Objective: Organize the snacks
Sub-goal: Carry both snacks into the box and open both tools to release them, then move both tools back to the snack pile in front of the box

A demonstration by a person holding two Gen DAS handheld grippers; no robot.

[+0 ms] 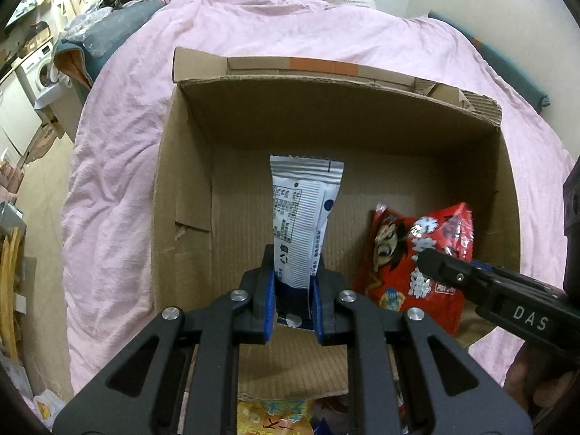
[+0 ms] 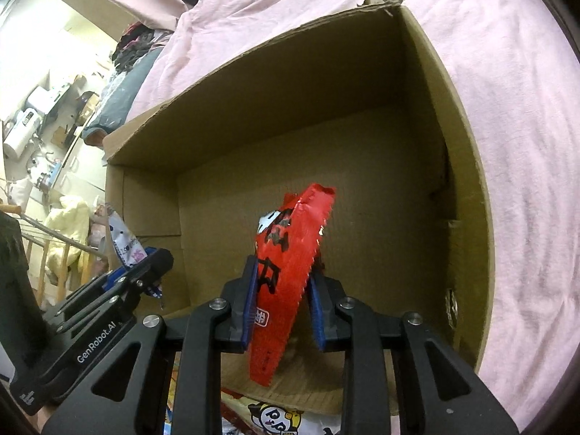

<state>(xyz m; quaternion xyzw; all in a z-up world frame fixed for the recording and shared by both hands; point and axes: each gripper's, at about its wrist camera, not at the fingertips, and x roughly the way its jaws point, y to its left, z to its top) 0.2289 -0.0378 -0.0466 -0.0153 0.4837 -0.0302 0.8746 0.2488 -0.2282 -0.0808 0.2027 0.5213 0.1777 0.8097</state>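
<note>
indoors, cardboard box [image 1: 188, 188] on pink bedsheet [image 1: 119, 145], left fingers [image 1: 293, 290] gripping white packet [image 1: 308, 210], right fingers [image 2: 279, 301] gripping red packet [image 2: 290, 253]

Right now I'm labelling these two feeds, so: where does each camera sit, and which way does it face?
Left wrist: on the left gripper, facing down into the cardboard box; it grips a white snack packet.
Right wrist: on the right gripper, facing into the same box; a red snack packet sits between its fingers.
Shared: box, pink blanket, both packets, each other's gripper.

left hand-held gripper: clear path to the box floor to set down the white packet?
Probably yes. The left hand-held gripper, shut on the white packet, hangs over the open cardboard box; the floor ahead looks bare. The red packet sits off to the right.
</note>
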